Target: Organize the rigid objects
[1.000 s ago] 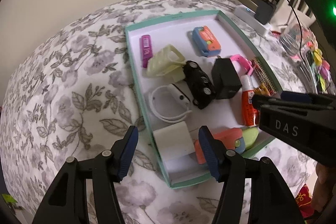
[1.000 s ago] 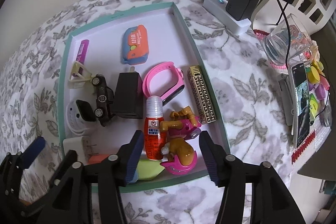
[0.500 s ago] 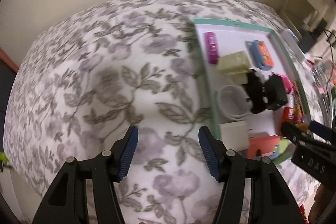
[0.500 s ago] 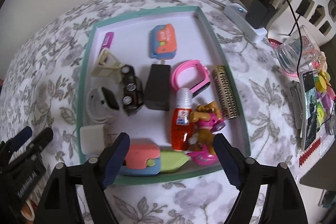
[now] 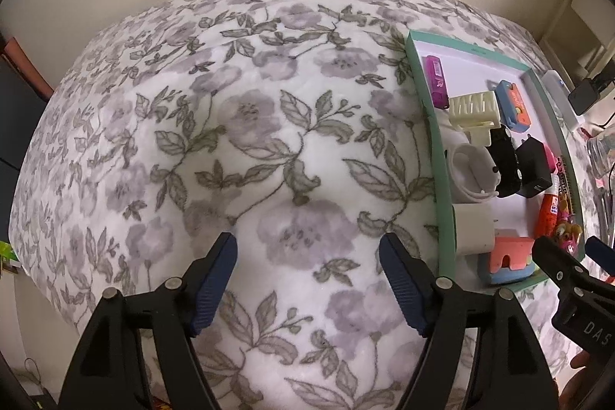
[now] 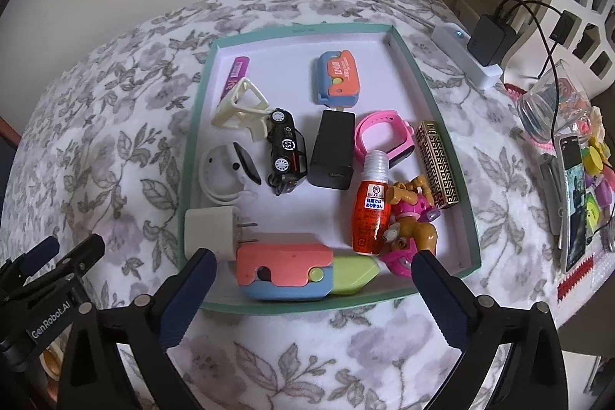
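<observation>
Left wrist view: left gripper point(image 5: 307, 279) low in the centre of the frame, fingers point(image 5: 213, 285) spread and opening further, nothing between them, only the floral blanket point(image 5: 246, 125) beneath. Teal-rimmed tray point(image 5: 442, 187) at the right edge of the frame, seen aslant, holding a purple USB stick point(image 5: 436, 81), a cream plastic stand point(image 5: 474, 110), a blue-and-orange toy point(image 5: 513, 104), a white band point(image 5: 471, 175), a black toy car point(image 5: 505, 162), a black charger block point(image 5: 534, 166) and a white plug adapter point(image 5: 472, 229). Right gripper point(image 5: 569, 264) poking in at lower right, over the tray's near corner. Right wrist view: right gripper point(image 6: 313, 291) at the bottom of the frame, fingers point(image 6: 188, 294) spread very wide and opening, straddling the near rim of the tray point(image 6: 472, 218) with nothing pressed between them. Just above the gap, a pink-and-blue folding toy point(image 6: 284, 269) touching a green piece point(image 6: 353, 273). White plug adapter point(image 6: 209, 231) in the lower-left corner of the tray. Orange bottle point(image 6: 371, 208) lying beside a brown-and-pink toy figure point(image 6: 409, 225); gold patterned case point(image 6: 440, 166) along the right wall. Pink watch point(image 6: 386, 139), black charger block point(image 6: 332, 150) and black toy car point(image 6: 286, 150) mid-tray. Left gripper point(image 6: 50, 256) at the lower left edge, off the tray. Power strip point(image 6: 467, 58), glass jar point(image 6: 549, 102) and phone point(image 6: 574, 202) at the right of the frame.
</observation>
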A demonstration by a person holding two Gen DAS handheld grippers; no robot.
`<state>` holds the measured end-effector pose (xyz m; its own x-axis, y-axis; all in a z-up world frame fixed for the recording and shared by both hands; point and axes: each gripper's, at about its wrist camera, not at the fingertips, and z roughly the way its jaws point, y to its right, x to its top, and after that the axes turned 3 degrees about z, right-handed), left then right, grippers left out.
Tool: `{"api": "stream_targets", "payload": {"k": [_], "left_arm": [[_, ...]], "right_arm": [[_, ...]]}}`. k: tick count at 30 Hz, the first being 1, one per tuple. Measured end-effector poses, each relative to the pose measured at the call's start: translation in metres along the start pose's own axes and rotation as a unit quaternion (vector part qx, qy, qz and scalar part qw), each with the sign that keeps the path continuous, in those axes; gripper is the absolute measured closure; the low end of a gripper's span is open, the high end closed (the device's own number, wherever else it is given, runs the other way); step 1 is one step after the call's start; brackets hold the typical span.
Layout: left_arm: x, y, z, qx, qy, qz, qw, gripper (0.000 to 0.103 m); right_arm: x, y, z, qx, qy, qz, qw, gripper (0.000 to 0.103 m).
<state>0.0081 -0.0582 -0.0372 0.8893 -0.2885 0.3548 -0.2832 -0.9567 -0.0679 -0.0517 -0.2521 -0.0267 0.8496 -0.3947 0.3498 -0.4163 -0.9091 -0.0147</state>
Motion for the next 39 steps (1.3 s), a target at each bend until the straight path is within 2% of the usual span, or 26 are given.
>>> {"api": "stream_targets", "payload": {"k": [1,2,20,39], "left_arm": [[-0.001,-0.002,-0.002,-0.001,0.003,-0.002,1.0000,0.013],[-0.003,-0.003,-0.005,-0.002,0.006,-0.004,1.0000,0.013],[-0.018,-0.023,-0.031,-0.018,0.036,-0.024,0.9989,0.013],[-0.029,-0.030,-0.040,-0.013,0.047,-0.030,0.9984,0.012]], "right_arm": [[-0.001,0.000,-0.002,0.002,0.002,0.001,1.000,0.000],[-0.002,0.000,-0.004,0.004,0.004,0.002,1.000,0.000],[-0.015,-0.007,-0.028,0.017,0.038,-0.010,0.999,0.000],[-0.021,-0.014,-0.040,0.021,0.060,-0.021,0.998,0.000]]}}
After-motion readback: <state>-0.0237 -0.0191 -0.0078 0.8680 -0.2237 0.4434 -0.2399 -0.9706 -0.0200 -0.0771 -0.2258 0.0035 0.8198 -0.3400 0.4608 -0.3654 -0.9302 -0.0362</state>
